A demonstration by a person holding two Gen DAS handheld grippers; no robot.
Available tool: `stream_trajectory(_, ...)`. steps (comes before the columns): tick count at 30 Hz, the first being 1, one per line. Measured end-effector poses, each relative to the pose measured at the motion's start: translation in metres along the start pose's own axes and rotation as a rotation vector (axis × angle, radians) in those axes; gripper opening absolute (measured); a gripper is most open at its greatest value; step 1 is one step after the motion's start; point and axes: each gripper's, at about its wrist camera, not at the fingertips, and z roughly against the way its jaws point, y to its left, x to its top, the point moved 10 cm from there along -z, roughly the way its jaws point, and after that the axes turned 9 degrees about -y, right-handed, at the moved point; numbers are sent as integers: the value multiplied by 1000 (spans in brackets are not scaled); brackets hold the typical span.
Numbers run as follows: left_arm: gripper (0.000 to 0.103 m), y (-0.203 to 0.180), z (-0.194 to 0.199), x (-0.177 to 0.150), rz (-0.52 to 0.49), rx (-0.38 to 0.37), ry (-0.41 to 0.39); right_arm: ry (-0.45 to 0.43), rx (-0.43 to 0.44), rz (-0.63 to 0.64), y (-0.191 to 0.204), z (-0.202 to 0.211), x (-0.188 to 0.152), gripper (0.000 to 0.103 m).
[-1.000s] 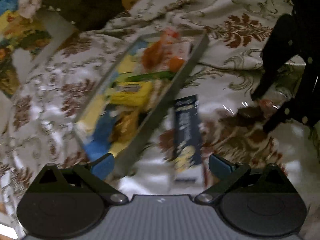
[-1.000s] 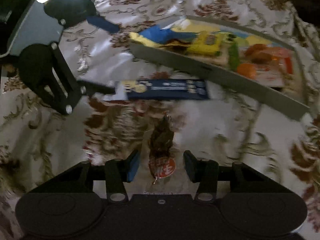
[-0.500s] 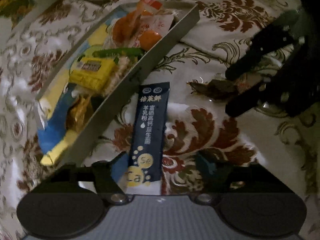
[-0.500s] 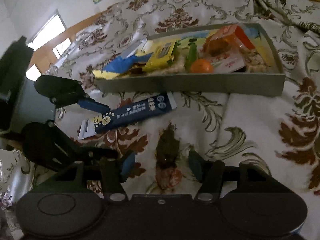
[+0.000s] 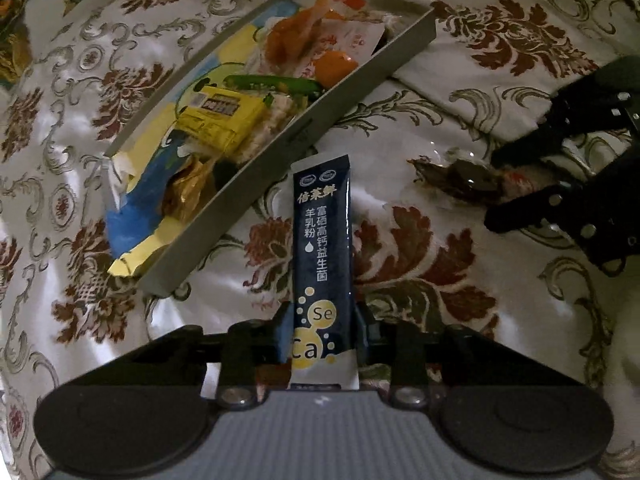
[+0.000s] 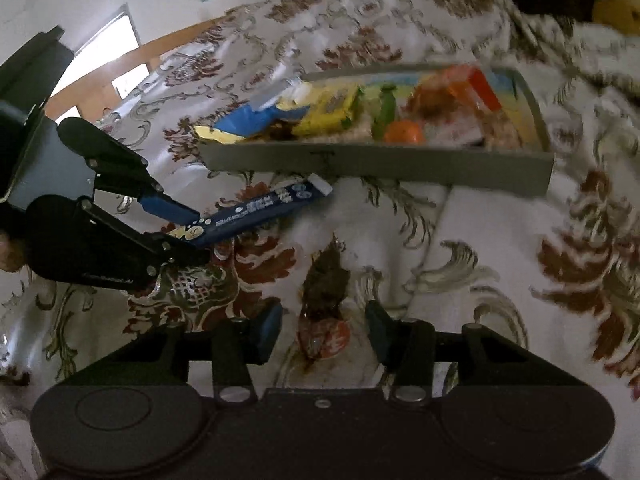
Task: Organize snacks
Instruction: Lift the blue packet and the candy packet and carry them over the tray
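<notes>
A dark blue stick sachet (image 5: 322, 240) lies on the floral cloth just outside the grey tray (image 5: 280, 152). My left gripper (image 5: 323, 316) has its jaws closing on the sachet's near end, pads against both long edges; the right wrist view shows the same grip on the sachet (image 6: 256, 212) by the left gripper (image 6: 192, 232). A brown wrapped snack (image 6: 324, 292) with a red end lies between the fingers of my right gripper (image 6: 323, 320). Its jaws are closing, with gaps still on both sides. From the left wrist, the right gripper (image 5: 500, 188) flanks that snack (image 5: 460, 180).
The tray (image 6: 380, 164) holds several snacks: a yellow packet (image 5: 220, 114), a green stick (image 5: 276, 82), orange packs (image 5: 304, 36) and a blue-yellow bag (image 5: 132, 216). The patterned cloth (image 5: 500, 32) is folded and rumpled around it. A hand (image 6: 8, 256) shows at the left edge.
My left gripper came down over the sachet's end and its jaws narrowed from wide open to touching it. The right gripper stayed around the brown snack, jaws a little narrower.
</notes>
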Motion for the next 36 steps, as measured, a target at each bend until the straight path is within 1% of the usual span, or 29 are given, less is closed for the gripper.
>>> stream_trajectory(3,34,-3,13,0,-10,25,-17,-65,-14,77,5,8,8,47)
stream_trajectory(6,34,2,25,4,4,67,-49,-129,-33,136,9,15,17,47)
stream_trajectory(8,34,5,31,7,17,87,-74,-144,-47,158,8,16,19,47)
stream_trajectory(11,34,8,35,9,7,123,-90,-151,-60,177,6,15,21,47)
stream_trajectory(16,34,11,43,17,-1,156,-129,-194,-90,221,5,19,26,47)
stream_trajectory(20,34,17,49,23,23,178,-158,-237,-117,239,3,22,33,46)
stream_trajectory(23,34,24,53,34,22,203,-190,-303,-151,296,1,21,47,46)
stream_trajectory(26,34,35,53,51,31,250,-222,-371,-169,270,-8,13,70,46)
stream_trajectory(30,34,57,45,69,113,318,-244,-429,-179,171,-28,-8,102,46)
stream_trajectory(32,35,65,41,75,147,347,-250,-439,-175,146,-35,-17,113,46)
stream_trajectory(36,35,72,35,77,154,369,-232,-431,-159,121,-41,-39,125,46)
